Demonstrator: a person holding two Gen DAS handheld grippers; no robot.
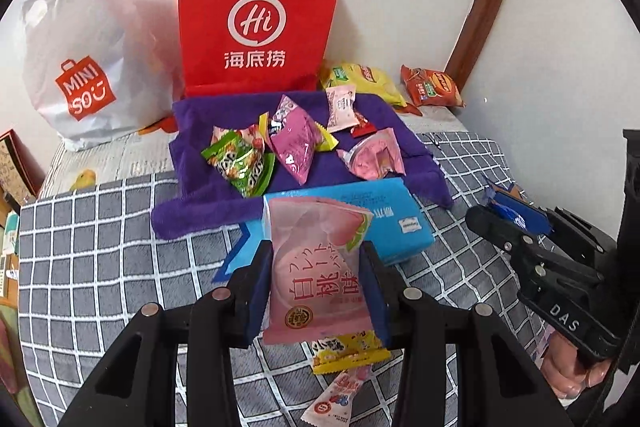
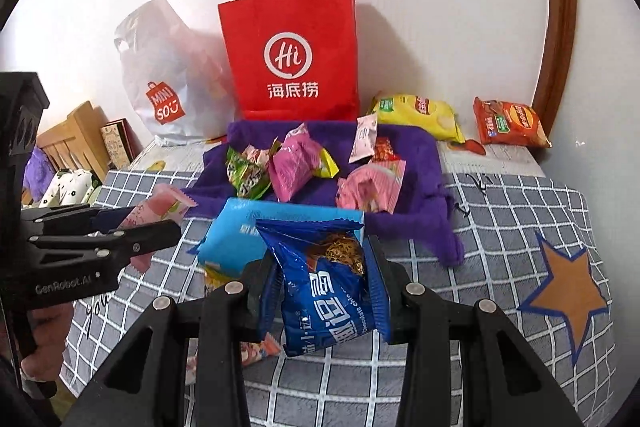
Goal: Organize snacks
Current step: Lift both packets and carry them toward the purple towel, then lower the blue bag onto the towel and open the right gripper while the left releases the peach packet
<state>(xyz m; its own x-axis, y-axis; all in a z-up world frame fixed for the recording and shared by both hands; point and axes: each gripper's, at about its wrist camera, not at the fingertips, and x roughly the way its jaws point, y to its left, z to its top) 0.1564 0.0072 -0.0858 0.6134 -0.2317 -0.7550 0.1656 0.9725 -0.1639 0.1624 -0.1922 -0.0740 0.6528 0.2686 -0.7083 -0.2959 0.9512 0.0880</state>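
While clamped, pink packet (image 1: 316, 271) upright.

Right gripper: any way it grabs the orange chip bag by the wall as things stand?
Probably not yet. The right gripper is shut on the blue snack packet, so its jaws are full. The orange chip bag itself lies unobstructed beyond the purple towel.

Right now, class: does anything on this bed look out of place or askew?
Yes. The purple cloth is rumpled, one corner trailing over the checked cover. Two chip bags, yellow and orange, lie off it by the wall, apart from the snack pile.
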